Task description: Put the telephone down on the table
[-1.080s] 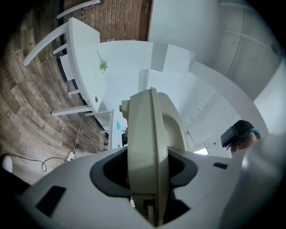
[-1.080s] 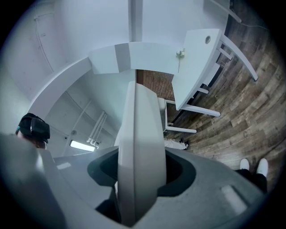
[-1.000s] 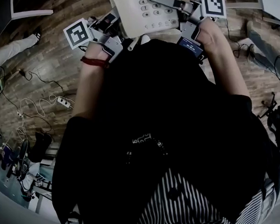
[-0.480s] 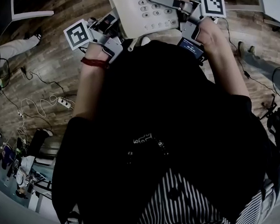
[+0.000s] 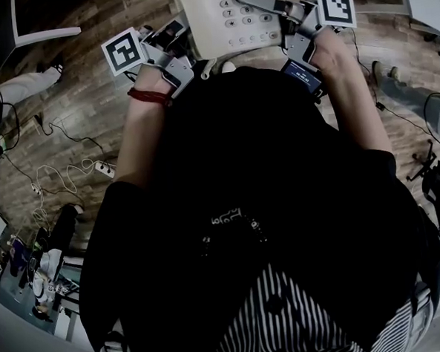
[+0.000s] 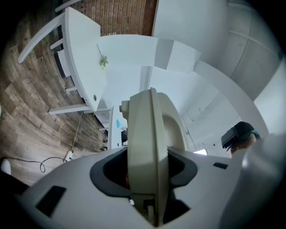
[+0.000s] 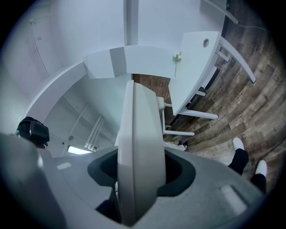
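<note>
A cream desk telephone (image 5: 225,19) with a keypad is held up at the top edge of the head view, above the wood floor. My left gripper (image 5: 176,46) clamps its left edge and my right gripper (image 5: 288,17) clamps its right edge. In the left gripper view the telephone (image 6: 149,143) stands edge-on between the jaws of that gripper (image 6: 149,179). The right gripper view shows the telephone's other edge (image 7: 138,143) pinched the same way by the right gripper (image 7: 136,179). The person's dark top hides everything below the telephone.
A white table (image 6: 85,58) stands on the wood floor ahead and shows again as a white table (image 7: 196,67) in the right gripper view. A power strip with cables (image 5: 100,165) lies on the floor at the left. Another person's legs (image 7: 243,159) stand nearby.
Both grippers and the telephone keep their place. Only the floor around them shifts slightly in the head view.
</note>
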`<state>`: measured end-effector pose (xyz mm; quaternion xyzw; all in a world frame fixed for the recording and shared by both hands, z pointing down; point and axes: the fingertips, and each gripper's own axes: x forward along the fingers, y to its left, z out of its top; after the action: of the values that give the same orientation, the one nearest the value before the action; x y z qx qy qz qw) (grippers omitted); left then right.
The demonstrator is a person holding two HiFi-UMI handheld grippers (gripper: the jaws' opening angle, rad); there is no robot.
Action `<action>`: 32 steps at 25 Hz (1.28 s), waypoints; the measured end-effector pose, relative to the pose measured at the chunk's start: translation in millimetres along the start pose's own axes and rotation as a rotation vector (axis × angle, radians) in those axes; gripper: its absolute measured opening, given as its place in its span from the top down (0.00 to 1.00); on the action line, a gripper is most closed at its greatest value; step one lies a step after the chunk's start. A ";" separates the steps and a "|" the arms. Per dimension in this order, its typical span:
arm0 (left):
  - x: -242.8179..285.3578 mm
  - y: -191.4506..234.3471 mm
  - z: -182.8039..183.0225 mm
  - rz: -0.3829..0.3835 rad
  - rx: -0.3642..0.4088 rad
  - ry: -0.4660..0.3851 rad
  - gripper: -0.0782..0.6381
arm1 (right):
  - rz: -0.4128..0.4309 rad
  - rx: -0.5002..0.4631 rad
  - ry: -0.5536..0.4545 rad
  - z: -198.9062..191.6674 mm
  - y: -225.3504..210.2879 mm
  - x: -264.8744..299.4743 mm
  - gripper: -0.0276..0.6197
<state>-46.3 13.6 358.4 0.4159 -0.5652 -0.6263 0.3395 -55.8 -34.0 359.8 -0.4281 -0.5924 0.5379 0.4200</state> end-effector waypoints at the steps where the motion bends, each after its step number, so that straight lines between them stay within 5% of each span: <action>1: 0.2 0.0 0.4 -0.001 0.001 0.003 0.61 | -0.002 -0.001 -0.001 0.4 0.0 -0.3 0.65; 32: -6.0 2.6 1.8 0.000 -0.012 -0.016 0.61 | 0.001 0.028 0.029 -2.3 -2.2 6.0 0.66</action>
<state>-45.5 19.4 361.8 0.4087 -0.5642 -0.6331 0.3374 -55.4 -27.8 362.3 -0.4303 -0.5786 0.5399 0.4343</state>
